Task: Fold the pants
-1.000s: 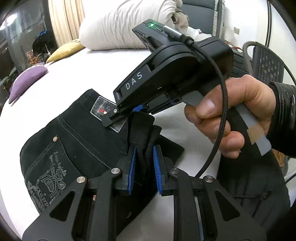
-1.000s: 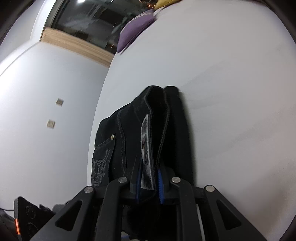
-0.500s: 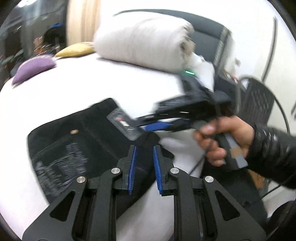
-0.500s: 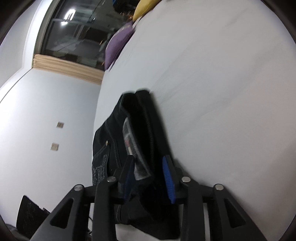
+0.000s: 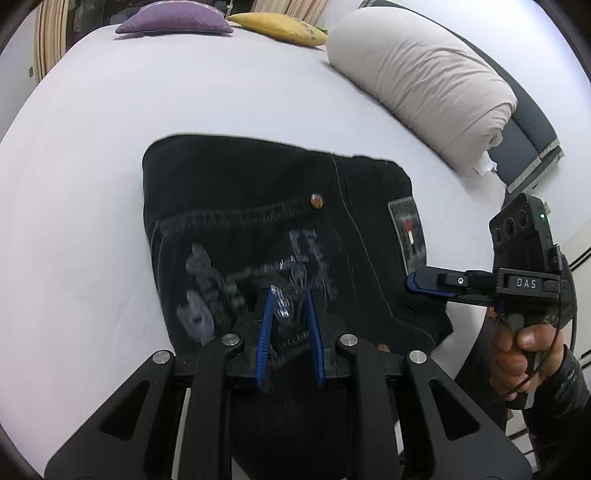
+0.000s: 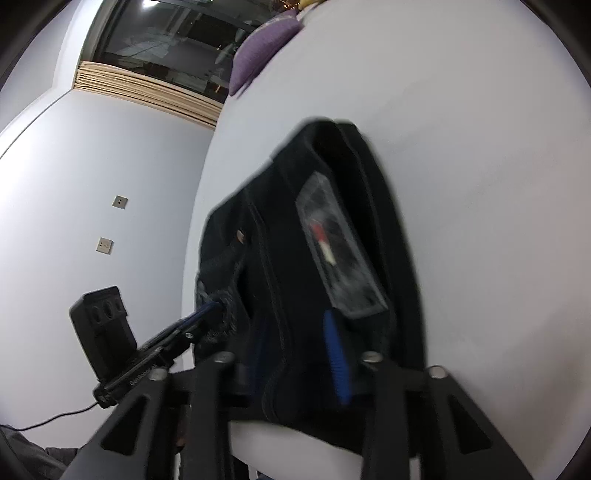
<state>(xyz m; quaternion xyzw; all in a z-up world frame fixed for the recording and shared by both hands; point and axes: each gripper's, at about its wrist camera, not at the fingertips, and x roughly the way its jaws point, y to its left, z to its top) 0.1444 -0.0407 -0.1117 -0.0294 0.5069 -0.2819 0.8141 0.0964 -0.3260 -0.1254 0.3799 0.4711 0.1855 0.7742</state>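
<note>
The black pants (image 5: 258,206) lie folded into a compact block on the white bed, back pocket embroidery and waist label up. They also show in the right wrist view (image 6: 332,236). My left gripper (image 5: 288,310) hovers open just above the embroidered pocket, with nothing between its blue pads. My right gripper (image 6: 295,354) is open over the near edge of the pants by the label; in the left wrist view (image 5: 424,284) its fingers point at the waist edge from the right.
The white bed sheet (image 5: 110,110) spreads around the pants. A rolled beige duvet (image 5: 424,77) lies at the far right. A purple cushion (image 5: 173,22) and a yellow cushion (image 5: 280,27) sit at the far edge. A white wall (image 6: 92,184) stands beside the bed.
Both grippers have let go of the pants and opened. The pants now lie flat on the bed. The left gripper has risen over the pocket; the right has drawn back to the waist edge.
</note>
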